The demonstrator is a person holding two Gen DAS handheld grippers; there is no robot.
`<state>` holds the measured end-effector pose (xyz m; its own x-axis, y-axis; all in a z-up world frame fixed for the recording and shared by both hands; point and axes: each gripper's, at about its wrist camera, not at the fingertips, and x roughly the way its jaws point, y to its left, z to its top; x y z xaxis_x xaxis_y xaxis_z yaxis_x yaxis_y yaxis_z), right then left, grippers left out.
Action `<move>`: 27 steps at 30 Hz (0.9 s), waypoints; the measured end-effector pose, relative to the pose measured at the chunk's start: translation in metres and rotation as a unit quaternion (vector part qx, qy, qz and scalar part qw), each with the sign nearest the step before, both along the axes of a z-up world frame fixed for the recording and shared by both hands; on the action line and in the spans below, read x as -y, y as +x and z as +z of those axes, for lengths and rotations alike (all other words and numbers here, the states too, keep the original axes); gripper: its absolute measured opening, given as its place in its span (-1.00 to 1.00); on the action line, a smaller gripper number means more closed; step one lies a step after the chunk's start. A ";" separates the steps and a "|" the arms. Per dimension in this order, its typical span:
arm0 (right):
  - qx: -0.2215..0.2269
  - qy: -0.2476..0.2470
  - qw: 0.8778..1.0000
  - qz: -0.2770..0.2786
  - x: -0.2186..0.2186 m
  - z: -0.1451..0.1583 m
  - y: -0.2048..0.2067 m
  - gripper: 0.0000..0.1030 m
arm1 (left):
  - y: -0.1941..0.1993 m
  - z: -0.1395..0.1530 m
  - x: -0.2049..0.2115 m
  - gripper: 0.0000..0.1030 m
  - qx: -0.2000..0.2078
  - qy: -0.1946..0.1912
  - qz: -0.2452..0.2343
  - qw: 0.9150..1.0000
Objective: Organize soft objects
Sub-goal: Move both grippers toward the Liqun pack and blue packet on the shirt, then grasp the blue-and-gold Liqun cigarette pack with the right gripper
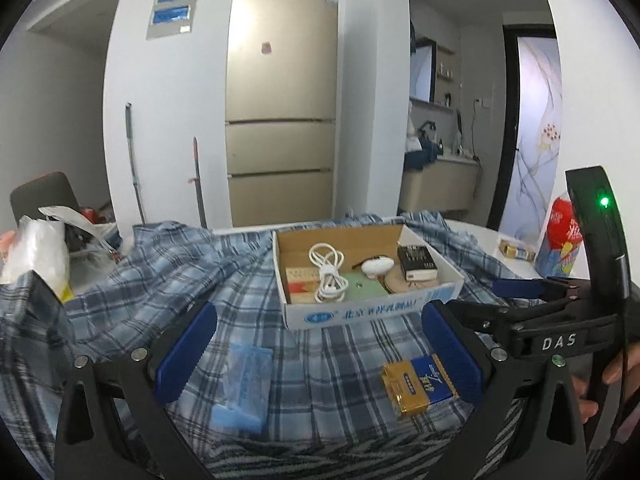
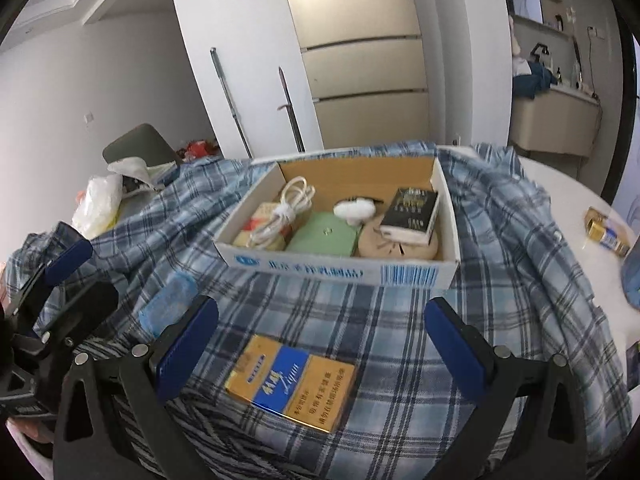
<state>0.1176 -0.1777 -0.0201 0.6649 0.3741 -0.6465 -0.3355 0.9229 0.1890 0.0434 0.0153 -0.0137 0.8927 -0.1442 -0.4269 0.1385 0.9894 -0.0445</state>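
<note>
A blue plaid shirt (image 1: 168, 264) lies spread over the table; it also shows in the right wrist view (image 2: 400, 320). A cardboard box (image 1: 368, 312) stands on it, holding a white cable (image 1: 328, 270), a black box, a green case and other items; the box also shows in the right wrist view (image 2: 340, 270). A gold-and-blue cigarette pack (image 2: 292, 386) and a blue tissue packet (image 1: 244, 386) lie on the shirt. My left gripper (image 1: 320, 356) is open above the shirt, between the packet and the pack (image 1: 416, 384). My right gripper (image 2: 320, 348) is open over the cigarette pack.
A plastic bag (image 1: 36, 252) and clutter sit at the table's left. A second cigarette pack (image 2: 606, 232) lies on bare white table at the right. A red-and-blue bag (image 1: 560, 236) stands at the far right. A fridge (image 1: 280, 100) stands behind.
</note>
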 end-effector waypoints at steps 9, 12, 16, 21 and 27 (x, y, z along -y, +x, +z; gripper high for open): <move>-0.040 -0.017 0.999 0.008 -0.004 -0.016 0.007 0.99 | -0.001 -0.006 -0.001 1.00 -0.014 0.000 0.002 1.000; -0.043 -0.020 0.999 0.010 -0.005 -0.017 0.007 0.99 | 0.001 -0.007 -0.003 1.00 -0.025 -0.001 0.007 1.000; -0.054 -0.037 0.998 0.009 -0.008 -0.021 0.010 0.74 | 0.003 -0.008 -0.004 1.00 -0.032 0.000 0.013 0.999; -0.094 -0.031 0.995 0.023 -0.009 -0.032 0.019 0.05 | 0.004 -0.009 -0.004 1.00 -0.036 0.002 0.017 0.999; -0.093 -0.031 0.994 0.058 -0.017 -0.028 0.015 -0.08 | 0.004 -0.010 -0.006 0.85 -0.036 -0.004 0.019 0.999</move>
